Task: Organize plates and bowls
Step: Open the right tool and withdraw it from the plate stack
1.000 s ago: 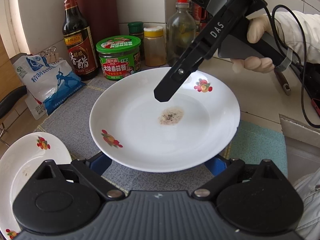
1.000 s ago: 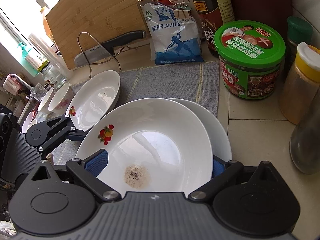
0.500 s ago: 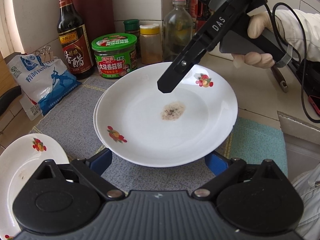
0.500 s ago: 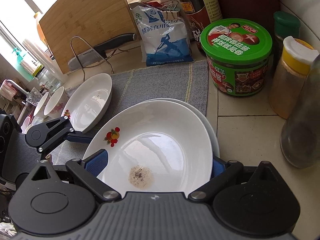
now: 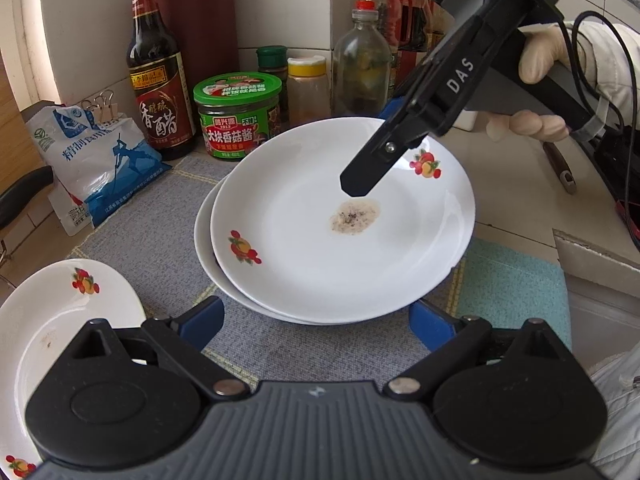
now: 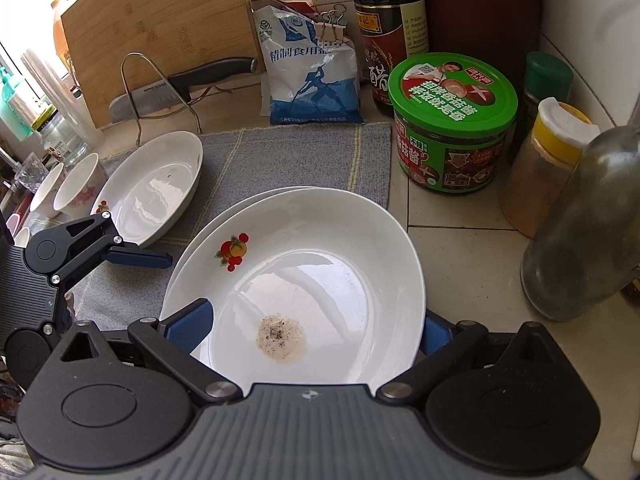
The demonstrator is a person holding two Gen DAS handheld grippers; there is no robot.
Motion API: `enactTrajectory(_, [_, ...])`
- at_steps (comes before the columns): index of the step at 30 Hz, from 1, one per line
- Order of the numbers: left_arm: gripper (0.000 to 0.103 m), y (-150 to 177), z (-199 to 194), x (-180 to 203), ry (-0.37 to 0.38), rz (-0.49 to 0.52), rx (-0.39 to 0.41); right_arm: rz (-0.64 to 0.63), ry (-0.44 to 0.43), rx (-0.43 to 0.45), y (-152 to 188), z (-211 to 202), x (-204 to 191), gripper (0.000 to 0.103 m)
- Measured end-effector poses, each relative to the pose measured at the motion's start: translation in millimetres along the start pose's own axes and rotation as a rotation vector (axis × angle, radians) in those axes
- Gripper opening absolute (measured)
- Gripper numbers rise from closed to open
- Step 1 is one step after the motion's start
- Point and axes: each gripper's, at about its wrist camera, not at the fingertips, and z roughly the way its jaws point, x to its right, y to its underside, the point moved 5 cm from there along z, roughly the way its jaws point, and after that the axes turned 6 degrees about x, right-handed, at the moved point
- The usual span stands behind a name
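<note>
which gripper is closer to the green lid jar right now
Right. The right gripper sits around the stacked plates' edge, on the side nearer the green-lid jar. The left gripper is at the stack's opposite edge, the whole plates between it and the jar.

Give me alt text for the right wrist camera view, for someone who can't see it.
A white plate with a brownish residue spot sits on a second plate on a grey mat, between the right tongs. The left tongs hover at left, near another plate; a green-lidded jar stands behind.
</note>
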Motion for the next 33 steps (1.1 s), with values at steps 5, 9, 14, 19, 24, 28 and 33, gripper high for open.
enactTrajectory(5, [0.099, 0.5, -16.1, -4.2, -0.020, -0.026, 0.037, -0.034, 0.084, -0.029, 4.9, 6.6, -3.0, 0.103])
enactTrajectory(9, [0.099, 1.1, -29.9, -9.0, -0.049, -0.043, 0.063, -0.052, 0.120, -0.034, 8.0, 7.6, -6.0, 0.103])
enactTrajectory(14, [0.099, 6.6, -47.7, -12.8, -0.108, -0.071, 0.069, -0.122, 0.160, 0.025, 8.0, -6.3, -25.6, 0.103])
enactTrajectory(19, [0.099, 21.1, -64.5, -22.7, -0.217, -0.154, 0.032, -0.219, 0.193, 0.115, 2.7, -20.3, -58.8, 0.103])
enactTrajectory(24, [0.099, 43.5, -84.5, -34.3, -0.291, -0.250, 0.035, -0.290, 0.191, 0.155, -3.2, -22.3, -93.1, 0.103])
enactTrajectory(28, [0.099, 65.5, -96.1, -48.8, -0.389, -0.331, 0.006, -0.329, 0.164, 0.163, -6.8, -16.4, -116.2, 0.103])
enactTrajectory(33, [0.099, 86.5, -105.7, -67.8, -0.467, -0.385, -0.025, -0.358, 0.101, 0.165, -10.6, -3.0, -141.6, 0.103])
